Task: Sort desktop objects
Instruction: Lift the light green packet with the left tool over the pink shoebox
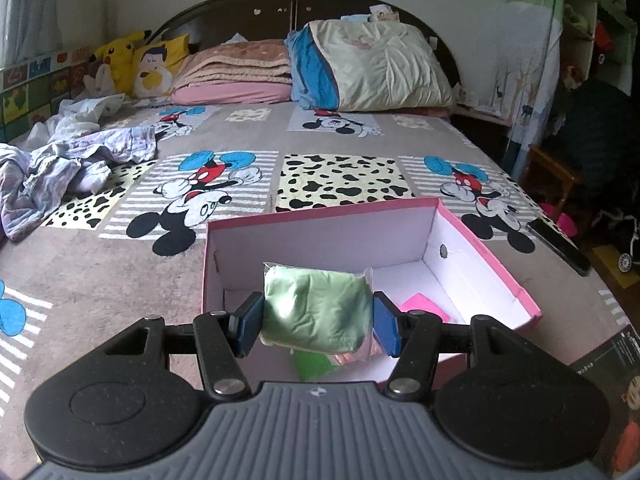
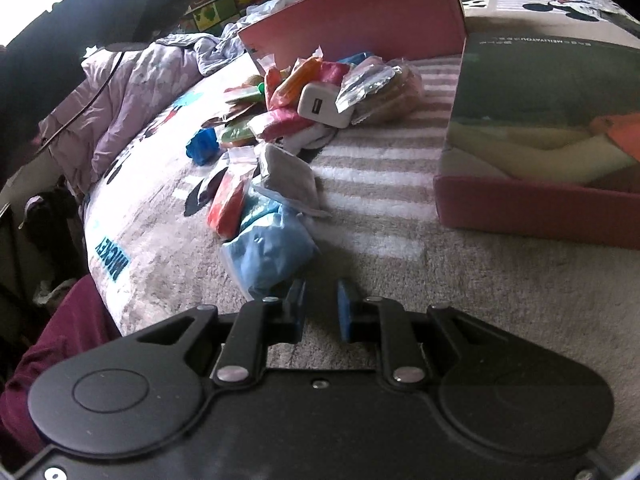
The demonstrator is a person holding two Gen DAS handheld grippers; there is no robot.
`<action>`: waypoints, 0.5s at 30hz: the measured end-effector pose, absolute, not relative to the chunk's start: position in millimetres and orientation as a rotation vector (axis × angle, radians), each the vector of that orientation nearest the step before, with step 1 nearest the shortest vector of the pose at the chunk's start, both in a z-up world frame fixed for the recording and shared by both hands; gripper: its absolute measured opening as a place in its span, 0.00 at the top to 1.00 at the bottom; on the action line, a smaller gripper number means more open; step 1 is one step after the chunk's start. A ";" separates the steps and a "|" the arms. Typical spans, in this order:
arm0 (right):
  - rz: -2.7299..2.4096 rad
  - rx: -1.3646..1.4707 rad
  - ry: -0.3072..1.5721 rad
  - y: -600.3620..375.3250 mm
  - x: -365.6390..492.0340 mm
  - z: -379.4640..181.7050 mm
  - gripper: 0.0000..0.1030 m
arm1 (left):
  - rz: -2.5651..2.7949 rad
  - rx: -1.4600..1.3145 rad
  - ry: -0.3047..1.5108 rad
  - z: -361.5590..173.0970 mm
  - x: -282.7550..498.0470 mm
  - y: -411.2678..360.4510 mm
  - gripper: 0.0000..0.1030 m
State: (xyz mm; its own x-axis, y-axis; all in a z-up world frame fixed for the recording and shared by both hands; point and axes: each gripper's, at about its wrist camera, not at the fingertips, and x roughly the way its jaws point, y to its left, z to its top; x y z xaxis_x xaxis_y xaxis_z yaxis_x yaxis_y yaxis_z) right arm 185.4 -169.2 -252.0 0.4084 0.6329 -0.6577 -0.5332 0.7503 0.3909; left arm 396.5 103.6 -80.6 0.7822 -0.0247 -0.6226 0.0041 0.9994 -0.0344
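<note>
The left gripper (image 1: 318, 322) pinches a green packet (image 1: 316, 308) above the open pink box (image 1: 488, 264); the right gripper (image 2: 320, 308), nearly closed and empty, sits right of a blue packet (image 2: 268, 252).

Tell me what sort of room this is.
Most likely a bedroom: the work surface is a bed with a cartoon-print cover, stacked pillows against a dark headboard, and a yellow plush toy.

The word "MICKEY" was printed in blue capitals on the bedspread (image 2: 168, 216), seen upside down left of the blue packet (image 2: 268, 252). A row of small pale letters along the dark box lid (image 2: 552, 80) could not be read.
</note>
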 end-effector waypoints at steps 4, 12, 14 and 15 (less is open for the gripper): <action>0.732 0.112 0.879 -167.2 184.2 -251.0 0.86 | -0.008 -0.028 0.689 -83.8 408.5 103.2 0.45; 0.727 0.099 0.871 -166.6 182.8 -250.7 0.86 | 0.005 -0.028 0.725 -90.0 432.0 102.4 0.45; 0.728 0.096 0.869 -166.4 182.5 -250.7 0.86 | 0.005 -0.023 0.728 -90.7 436.8 100.9 0.45; 0.729 0.094 0.869 -166.4 182.4 -250.8 0.86 | 0.006 -0.021 0.730 -91.1 439.2 100.0 0.45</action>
